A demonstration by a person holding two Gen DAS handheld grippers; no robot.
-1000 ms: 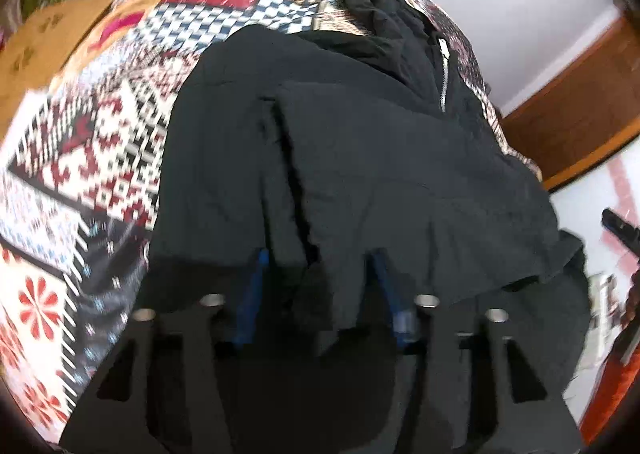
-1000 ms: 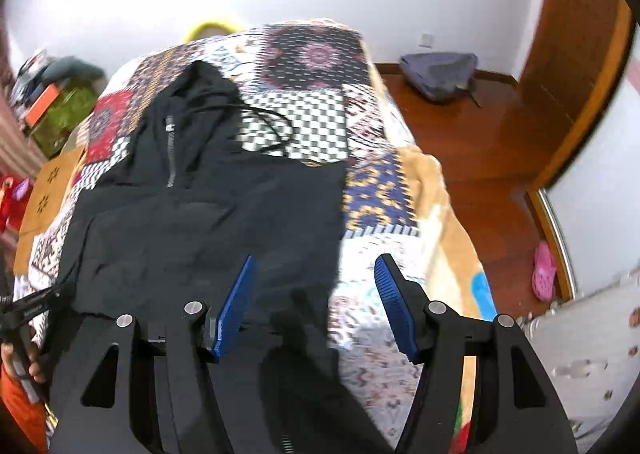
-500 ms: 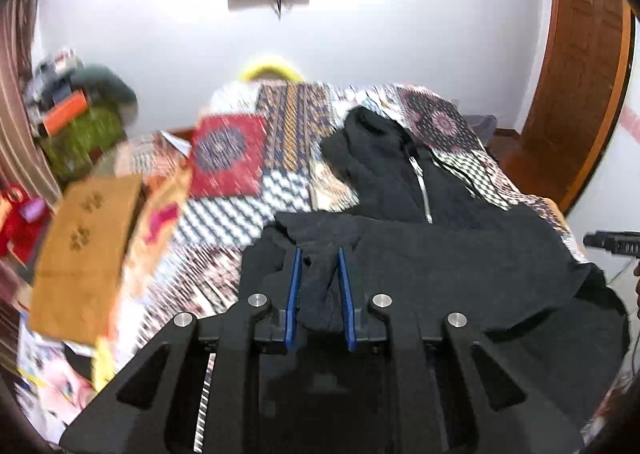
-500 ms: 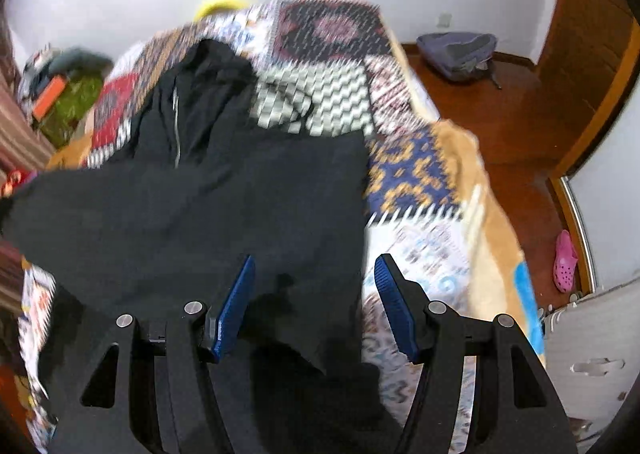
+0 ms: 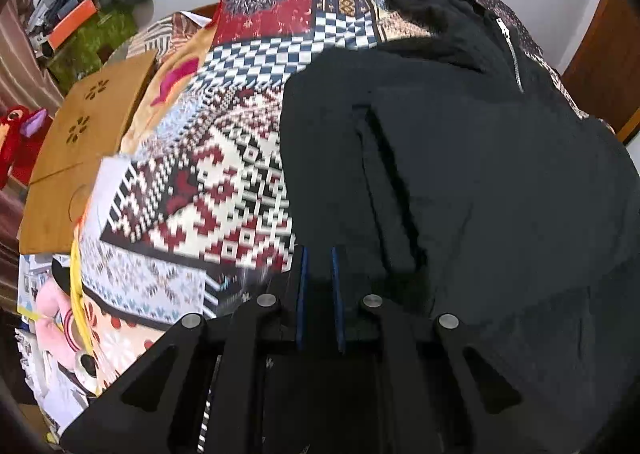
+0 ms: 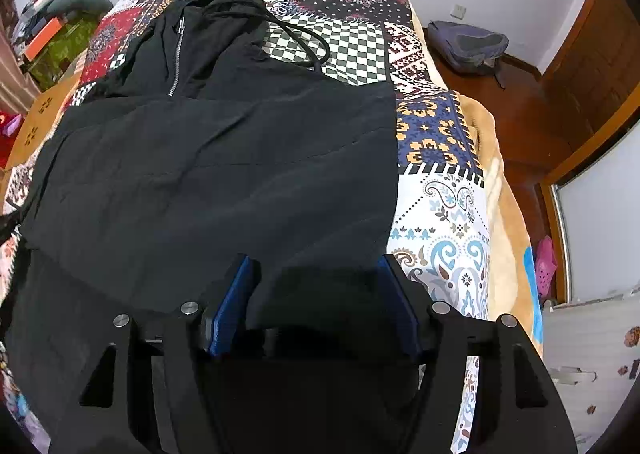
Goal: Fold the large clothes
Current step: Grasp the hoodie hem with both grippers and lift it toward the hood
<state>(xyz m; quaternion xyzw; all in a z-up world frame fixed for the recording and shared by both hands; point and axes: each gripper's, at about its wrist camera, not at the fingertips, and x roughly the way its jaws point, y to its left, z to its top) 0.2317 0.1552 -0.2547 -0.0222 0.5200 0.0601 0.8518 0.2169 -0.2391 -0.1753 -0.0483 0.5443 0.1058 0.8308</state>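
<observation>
A black zip hoodie (image 5: 460, 157) lies spread on the patchwork quilt (image 5: 208, 181), hood and zipper (image 5: 512, 57) at the far end. My left gripper (image 5: 319, 254) is at the garment's near left edge, its blue pads nearly together and shut on a pinch of the black cloth. In the right wrist view the hoodie (image 6: 224, 173) fills the middle, its drawstring (image 6: 312, 45) looping onto the quilt (image 6: 440, 213). My right gripper (image 6: 316, 266) hangs over the near right hem, its jaws wide and opening. Black cloth lies between them, and the pads do not press on it.
A wooden board (image 5: 88, 125) and plush toys (image 5: 56, 314) lie off the bed's left side, with green bags (image 5: 92, 41) beyond. To the right are wooden floor, a grey backpack (image 6: 468, 45), a pink shoe (image 6: 546, 266) and a wooden door (image 6: 592, 65).
The left jaws went from wide to shut on the black cloth; that gripper swung up, then back down over the bed. The right gripper sank closer to the hem, and the fabric settled flat.
</observation>
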